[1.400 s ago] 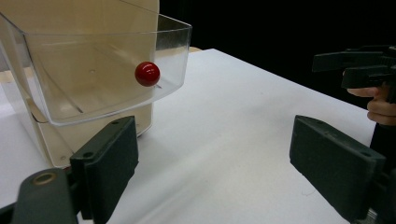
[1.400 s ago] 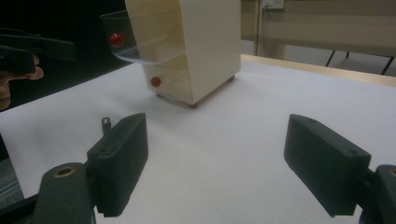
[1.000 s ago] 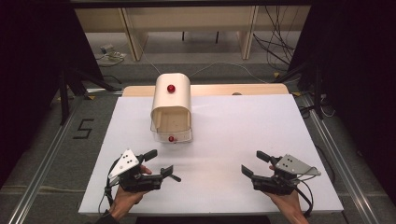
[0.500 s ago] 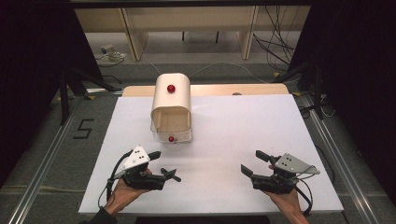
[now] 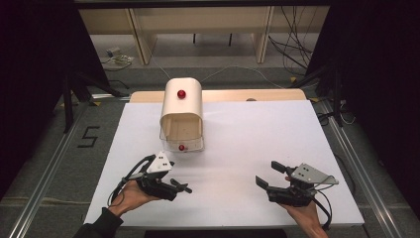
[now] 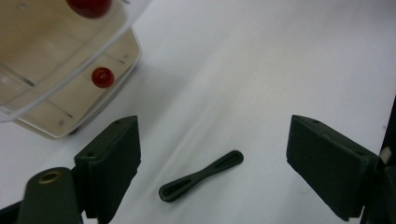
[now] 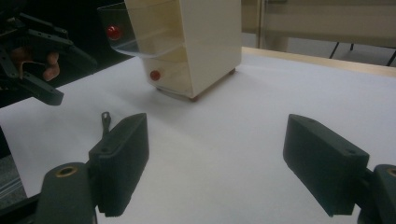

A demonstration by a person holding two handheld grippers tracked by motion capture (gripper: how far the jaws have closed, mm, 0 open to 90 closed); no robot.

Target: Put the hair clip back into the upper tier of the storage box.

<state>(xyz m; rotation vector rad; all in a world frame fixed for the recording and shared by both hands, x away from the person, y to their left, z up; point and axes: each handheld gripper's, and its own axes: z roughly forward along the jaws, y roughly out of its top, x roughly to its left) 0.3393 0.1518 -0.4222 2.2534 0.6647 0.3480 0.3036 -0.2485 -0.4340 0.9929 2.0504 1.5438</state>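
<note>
cream rounded-top box, clear flap, red knobs, at table's far left-centre | left gripper jaws spread | right gripper jaws spread | slim black strip, kind unclear

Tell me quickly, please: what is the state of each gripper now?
Left gripper: open, holding nothing.
Right gripper: open, holding nothing.
</note>
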